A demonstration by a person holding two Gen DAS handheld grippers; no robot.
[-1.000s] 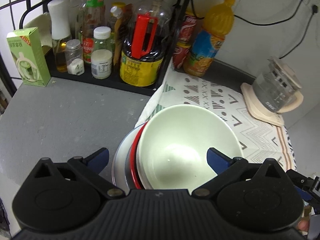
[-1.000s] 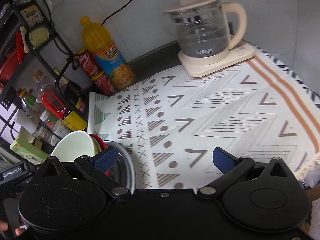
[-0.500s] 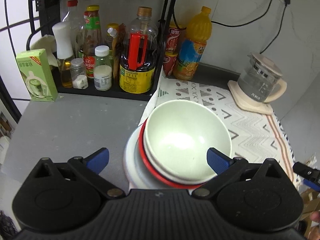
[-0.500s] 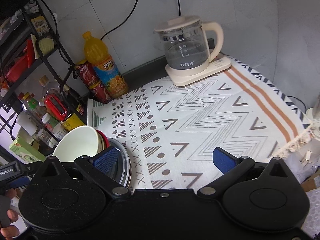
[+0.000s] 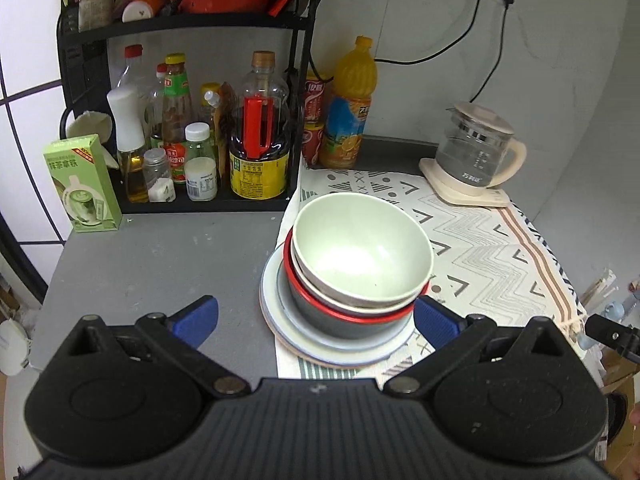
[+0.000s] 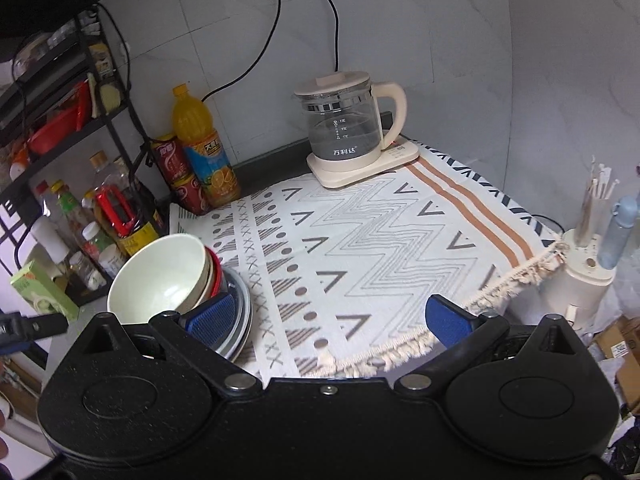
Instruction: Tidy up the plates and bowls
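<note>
Now both cameras stand higher and farther from the stack than half a second ago and a second ago: the green bowl [image 5: 362, 250] filled much of the left wrist view then, and now the whole stack shows with free counter [image 5: 160, 264] around it. The stack itself did not change. I judge that both hands are pulling away after the stacking, so the task seems close to finished or finished.

The left hand-held gripper [image 5: 316, 318] is wide open and holds nothing; its blue pads are on both sides of the stack but apart from it. The right hand-held gripper [image 6: 328, 318] is also wide open and empty, above the patterned cloth [image 6: 380, 248], with the stack beside its left pad.

Counted: three bowls are nested, the green one on top, a cream bowl [image 5: 320, 292] under it, then a dark bowl with red rim [image 5: 344, 322]. Below them I see two plates [image 5: 320, 344], maybe with a third, pinkish edge at the bottom; I cannot tell for sure. The stack sits at the left edge of the cloth, partly over the bare counter, in front of the bottle rack [image 5: 200, 120]. One glass kettle [image 6: 352, 128] stands at the back.
</note>
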